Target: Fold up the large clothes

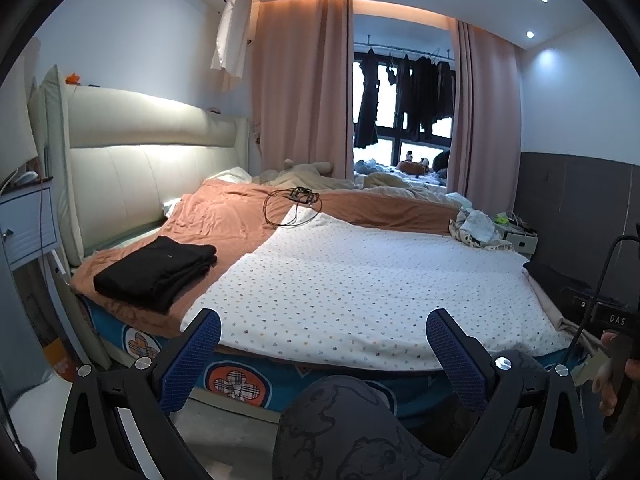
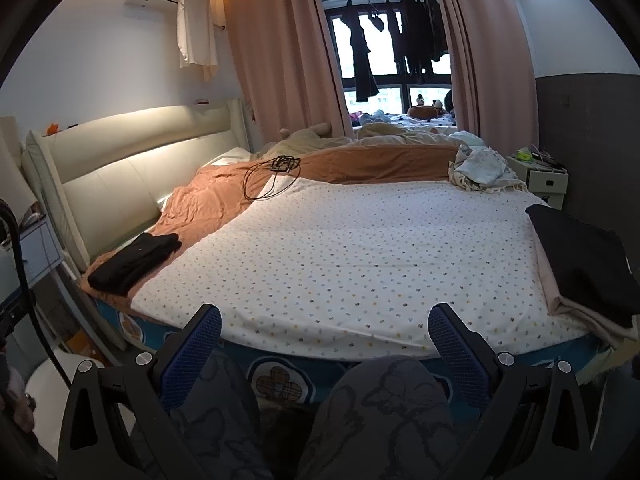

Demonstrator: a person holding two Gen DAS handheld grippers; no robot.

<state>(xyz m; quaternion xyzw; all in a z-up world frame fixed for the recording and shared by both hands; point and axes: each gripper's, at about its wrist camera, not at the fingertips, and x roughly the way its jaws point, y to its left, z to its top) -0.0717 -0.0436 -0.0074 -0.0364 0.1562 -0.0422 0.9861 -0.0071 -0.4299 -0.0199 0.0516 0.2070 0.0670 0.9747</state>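
Observation:
A folded black garment [image 1: 158, 270] [image 2: 134, 258] lies on the orange sheet at the bed's left near corner. Another black garment [image 2: 584, 256] [image 1: 554, 276], loosely laid, rests at the bed's right edge on a beige cloth. My left gripper [image 1: 324, 326] is open, held back from the bed's front edge above a person's knee, with nothing between its blue pads [image 1: 200, 356]. My right gripper [image 2: 324, 322] is open too, above both knees, empty, its fingers [image 2: 456, 344] short of the dotted white cover [image 2: 352, 256].
A black cable coil with a small device [image 1: 294, 204] [image 2: 276, 176] lies mid-bed toward the back. Crumpled light cloths [image 2: 478, 170] sit at the far right corner. The padded headboard [image 1: 152, 152] stands left, a nightstand [image 2: 546, 176] right. A hand [image 1: 612, 372] holds the other gripper at right.

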